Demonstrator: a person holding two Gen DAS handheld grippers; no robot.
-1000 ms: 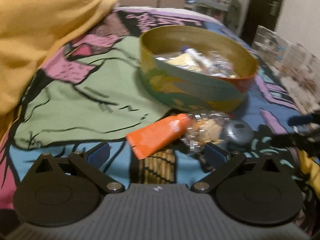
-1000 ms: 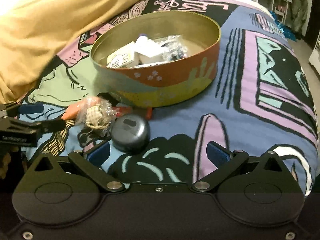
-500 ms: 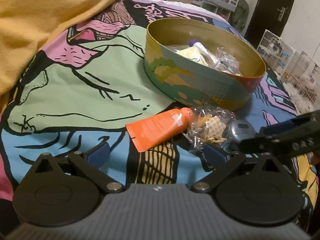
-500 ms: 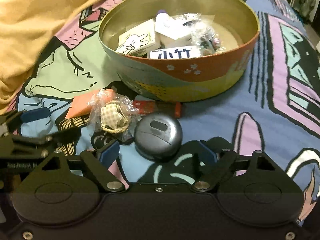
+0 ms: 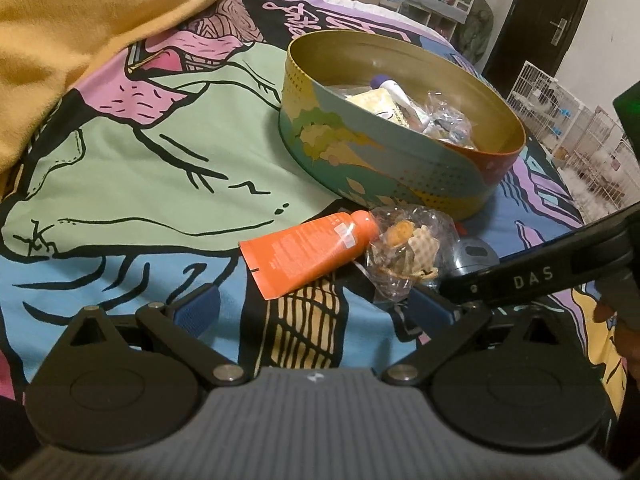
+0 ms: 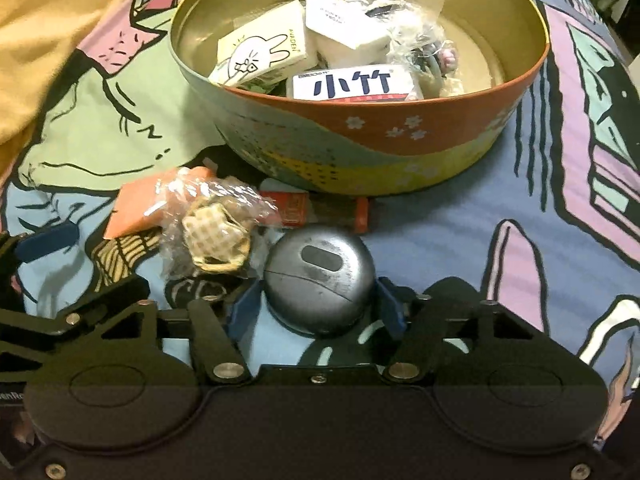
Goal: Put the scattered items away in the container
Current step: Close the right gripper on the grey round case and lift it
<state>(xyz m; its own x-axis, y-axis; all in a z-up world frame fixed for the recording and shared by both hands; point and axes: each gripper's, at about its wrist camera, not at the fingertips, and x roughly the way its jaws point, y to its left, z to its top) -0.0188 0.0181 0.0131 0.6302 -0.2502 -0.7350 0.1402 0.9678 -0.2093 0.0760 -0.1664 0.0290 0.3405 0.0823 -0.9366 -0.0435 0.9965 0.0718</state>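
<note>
Grey and round, the case (image 6: 320,276) sits between the closing jaws of the right gripper (image 6: 316,308) — pads at its sides, not visibly pressing. The tin (image 6: 400,136) already holds boxes and packets; orange tube (image 5: 308,254) and cellophane packet (image 5: 404,252) remain outside. The left gripper (image 5: 316,312) hangs open, empty.

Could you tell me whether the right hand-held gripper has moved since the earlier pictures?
Yes. The right hand-held gripper has moved in toward the round tin and now straddles the grey round case, its jaws closing around it.
</note>
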